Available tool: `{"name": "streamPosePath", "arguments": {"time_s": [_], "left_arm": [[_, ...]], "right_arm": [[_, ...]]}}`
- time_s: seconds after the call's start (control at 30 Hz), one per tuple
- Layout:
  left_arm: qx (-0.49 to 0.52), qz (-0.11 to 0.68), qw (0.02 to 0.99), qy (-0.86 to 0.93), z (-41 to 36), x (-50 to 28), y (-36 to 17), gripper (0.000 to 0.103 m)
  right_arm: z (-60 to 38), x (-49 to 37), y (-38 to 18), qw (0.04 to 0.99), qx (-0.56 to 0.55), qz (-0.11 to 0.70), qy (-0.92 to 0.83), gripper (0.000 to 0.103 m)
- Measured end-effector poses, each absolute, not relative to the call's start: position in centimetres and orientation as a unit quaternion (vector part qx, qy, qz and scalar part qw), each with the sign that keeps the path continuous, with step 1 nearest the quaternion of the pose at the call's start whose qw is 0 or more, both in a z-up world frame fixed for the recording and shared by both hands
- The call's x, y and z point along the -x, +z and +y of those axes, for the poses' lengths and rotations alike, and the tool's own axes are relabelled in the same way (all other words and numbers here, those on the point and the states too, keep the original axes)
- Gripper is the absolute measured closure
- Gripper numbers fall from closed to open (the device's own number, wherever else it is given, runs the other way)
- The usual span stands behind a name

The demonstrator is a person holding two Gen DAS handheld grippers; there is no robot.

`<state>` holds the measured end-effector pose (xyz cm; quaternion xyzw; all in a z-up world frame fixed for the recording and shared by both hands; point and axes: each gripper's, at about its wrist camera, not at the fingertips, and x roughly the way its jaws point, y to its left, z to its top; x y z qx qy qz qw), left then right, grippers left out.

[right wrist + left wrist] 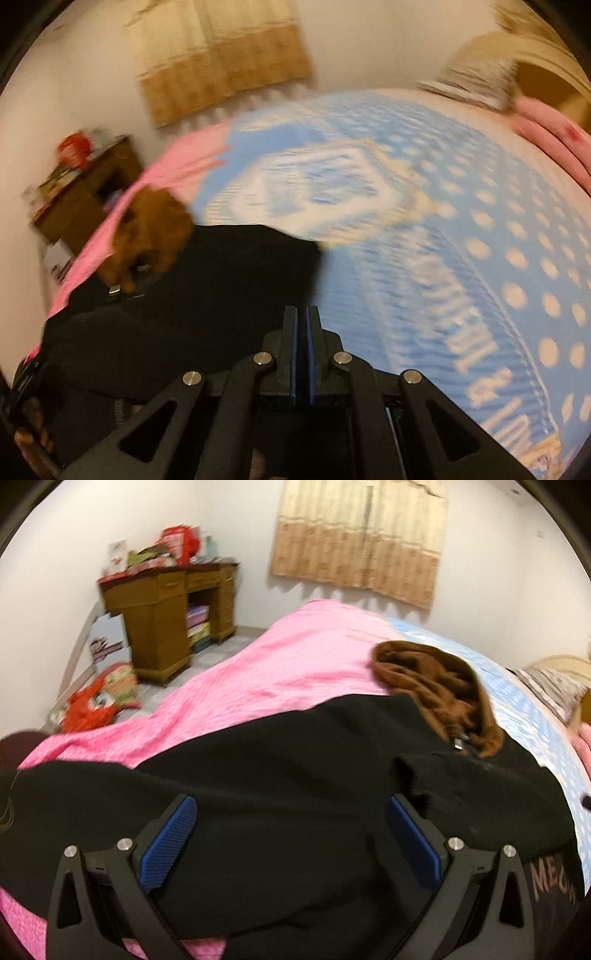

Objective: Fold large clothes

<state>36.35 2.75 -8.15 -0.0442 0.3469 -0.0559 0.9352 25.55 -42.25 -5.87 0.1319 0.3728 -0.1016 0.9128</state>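
Note:
A large black jacket (280,760) with a brown fleece hood (439,686) lies spread across the bed, with pink "MEOW" lettering at its right end. My left gripper (291,805) hovers open just above the jacket's middle, its blue pads wide apart and nothing between them. In the blurred right wrist view the jacket (207,280) fills the lower left, and its hood (147,229) points away. My right gripper (301,314) is shut, its pads pressed together right at the jacket's right edge, where the black cloth runs into the tips.
The bed carries a pink blanket (280,657) and a blue dotted sheet (461,229). Pillows (550,686) lie at the headboard end. A cluttered wooden desk (166,616) and red bags (92,705) stand by the far wall. A hand (27,439) shows at the lower left.

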Motion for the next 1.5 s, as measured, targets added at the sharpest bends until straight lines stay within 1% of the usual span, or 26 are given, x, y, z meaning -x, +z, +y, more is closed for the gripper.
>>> {"name": "streamPosePath", "arguments": {"time_s": [0.13,0.23,0.3,0.37,0.43,0.47,0.6,0.7,0.73,0.77,0.87,0.97,1.0,1.03,1.07,1.1,1.13,1.2,1.27,1.37,1.5], "left_arm": [[-0.028,0.361,0.931,-0.056,0.0,-36.5,-8.5,0.000],[-0.032,0.373,0.925,-0.060,-0.8,-36.6,-8.2,0.000],[-0.018,0.380,0.922,-0.065,-0.9,-37.0,-7.7,0.001],[-0.011,0.380,0.922,-0.067,-1.4,-36.8,-7.4,0.009],[-0.030,0.376,0.924,-0.062,-2.4,-36.6,-7.0,0.014],[-0.045,0.369,0.927,-0.055,-3.3,-36.1,-6.9,0.014],[-0.079,0.340,0.936,-0.044,-4.9,-34.7,-6.2,0.014],[-0.060,0.337,0.938,-0.051,-4.9,-34.3,-5.3,0.013],[-0.045,0.334,0.940,-0.056,-4.7,-34.3,-4.9,0.009],[-0.032,0.330,0.941,-0.060,-4.7,-34.4,-4.6,0.001],[-0.005,0.323,0.944,-0.071,-5.2,-34.6,-4.2,0.000],[-0.033,0.331,0.942,-0.052,-6.9,-35.4,-4.9,0.001],[-0.043,0.338,0.939,-0.046,-7.3,-35.6,-5.6,0.004],[-0.047,0.350,0.934,-0.047,-7.6,-35.9,-6.2,0.024],[-0.044,0.378,0.923,-0.056,-7.6,-36.4,-7.3,0.050],[-0.029,0.402,0.913,-0.066,-7.4,-36.9,-8.2,0.062],[-0.001,0.420,0.904,-0.079,-6.9,-37.2,-8.9,0.072],[0.050,0.408,0.908,-0.087,-5.5,-37.0,-9.4,0.076],[0.068,0.403,0.907,-0.099,-4.8,-36.6,-9.3,0.088],[0.076,0.399,0.906,-0.115,-4.3,-36.1,-8.7,0.090],[0.073,0.379,0.911,-0.145,-3.9,-34.6,-7.6,0.092]], "right_arm": [[-38.1,-28.5,-7.5,0.918,-0.050,0.381,-0.098,0.098],[-38.3,-30.3,-11.6,0.906,-0.018,0.408,-0.111,0.098],[-38.7,-29.2,-12.0,0.914,-0.024,0.390,-0.106,0.098],[-39.2,-29.0,-11.8,0.916,-0.037,0.388,-0.098,0.098],[-39.9,-28.8,-11.7,0.917,-0.054,0.385,-0.089,0.098],[-40.2,-28.7,-11.7,0.917,-0.063,0.384,-0.085,0.098],[-40.2,-28.6,-12.0,0.918,-0.071,0.381,-0.081,0.098],[-40.0,-28.5,-12.0,0.918,-0.070,0.381,-0.082,0.098],[-40.1,-28.5,-12.0,0.918,-0.070,0.381,-0.082,0.098],[-40.0,-28.5,-12.0,0.918,-0.070,0.381,-0.082,0.098],[-40.0,-28.5,-12.0,0.919,-0.071,0.380,-0.081,0.098],[-39.9,-28.4,-12.0,0.919,-0.071,0.380,-0.081,0.098],[-39.9,-28.3,-12.0,0.919,-0.071,0.380,-0.081,0.098],[-39.9,-28.3,-12.0,0.919,-0.072,0.379,-0.081,0.098],[-39.9,-28.3,-12.0,0.919,-0.072,0.379,-0.081,0.098],[-39.9,-28.3,-12.0,0.919,-0.072,0.379,-0.081,0.098],[-39.9,-28.3,-12.0,0.919,-0.072,0.379,-0.080,0.098],[-39.9,-28.3,-12.0,0.919,-0.074,0.379,-0.080,0.098],[-40.0,-28.3,-11.9,0.919,-0.077,0.378,-0.078,0.098],[-40.4,-28.1,-11.8,0.921,-0.094,0.373,-0.069,0.098],[-44.3,-25.5,-10.9,0.922,-0.220,0.314,-0.049,0.098]]}}
